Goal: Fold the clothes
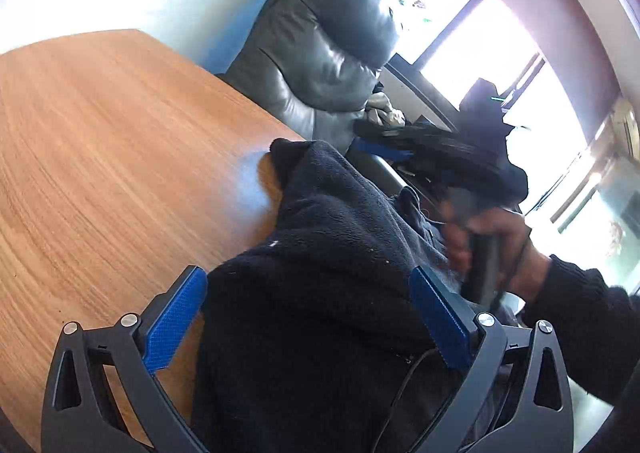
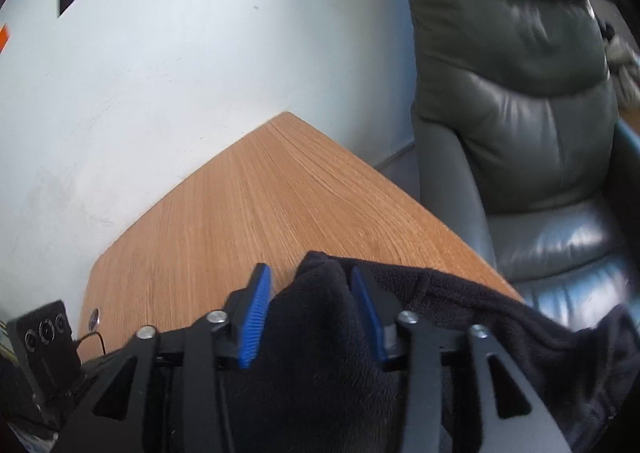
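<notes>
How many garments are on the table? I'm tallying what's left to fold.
1: a dark fleece garment bunched at the wooden table's edge beside the grey armchair. More may lie hidden below the frame.

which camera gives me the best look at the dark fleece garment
The left wrist view. There the dark fleece garment runs from the table edge down between the left gripper, so more of its bunched shape shows. The right wrist view shows only a close fold of it between the right gripper, draping toward the armchair.

Table (image 2: 256,213): wood-grain top, corner against white wall (image 2: 160,53).
Armchair (image 2: 520,113): grey leather, just beside table.
Windows (image 1: 460,33): bright.
</notes>
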The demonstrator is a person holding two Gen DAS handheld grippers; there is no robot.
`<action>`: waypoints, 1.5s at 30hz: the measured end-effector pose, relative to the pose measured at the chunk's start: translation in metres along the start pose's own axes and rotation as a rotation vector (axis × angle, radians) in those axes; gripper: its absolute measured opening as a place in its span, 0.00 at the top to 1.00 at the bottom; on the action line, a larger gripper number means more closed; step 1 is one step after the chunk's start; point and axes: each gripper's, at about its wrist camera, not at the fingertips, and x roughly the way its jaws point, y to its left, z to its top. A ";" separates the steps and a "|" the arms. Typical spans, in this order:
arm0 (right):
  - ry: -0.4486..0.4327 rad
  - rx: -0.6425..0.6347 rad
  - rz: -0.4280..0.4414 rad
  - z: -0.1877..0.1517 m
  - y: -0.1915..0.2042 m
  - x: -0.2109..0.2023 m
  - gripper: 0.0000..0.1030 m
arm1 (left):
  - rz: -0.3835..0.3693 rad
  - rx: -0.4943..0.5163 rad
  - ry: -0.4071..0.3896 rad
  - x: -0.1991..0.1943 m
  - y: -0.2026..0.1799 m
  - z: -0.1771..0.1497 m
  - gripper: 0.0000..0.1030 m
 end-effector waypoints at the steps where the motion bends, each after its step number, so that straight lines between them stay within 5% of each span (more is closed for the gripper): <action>1: -0.012 -0.054 -0.010 0.000 0.013 -0.013 0.33 | -0.002 0.002 -0.002 -0.001 0.003 -0.001 0.01; 3: 0.025 -0.143 -0.010 -0.008 0.033 -0.026 0.24 | -0.010 0.021 -0.005 0.001 0.001 -0.004 0.01; 6: 0.186 -0.197 0.007 -0.035 0.041 -0.011 0.23 | -0.053 0.110 -0.001 0.004 -0.018 -0.005 0.01; 9: 0.251 -0.195 0.005 -0.059 0.036 0.000 0.23 | -0.107 0.237 0.027 0.000 -0.039 -0.011 0.01; 14: 0.169 -0.289 0.042 -0.059 0.067 -0.019 0.24 | -0.158 0.341 0.073 -0.005 -0.056 -0.020 0.01; 21: 0.174 -0.521 -0.132 -0.080 0.114 -0.021 0.17 | -0.129 0.367 0.141 -0.009 -0.055 -0.032 0.00; 27: 0.275 -0.620 -0.185 -0.109 0.131 0.015 0.18 | -0.155 0.412 0.153 -0.032 -0.056 -0.045 0.00; 30: 0.248 -0.581 -0.194 -0.108 0.126 0.023 0.50 | -0.155 0.397 0.160 -0.040 -0.050 -0.052 0.00; 31: 0.217 -0.533 -0.188 -0.101 0.119 0.017 0.80 | -0.162 0.396 0.158 -0.043 -0.050 -0.053 0.00; 32: 0.201 -0.492 -0.165 -0.094 0.115 0.012 0.90 | -0.170 0.396 0.157 -0.047 -0.050 -0.055 0.00; 39: 0.079 -0.565 -0.087 -0.076 0.144 -0.005 0.91 | -0.189 0.444 0.169 -0.045 -0.062 -0.064 0.00; 45: 0.208 -0.534 -0.124 -0.098 0.133 0.019 0.78 | -0.192 0.442 0.189 -0.048 -0.063 -0.068 0.00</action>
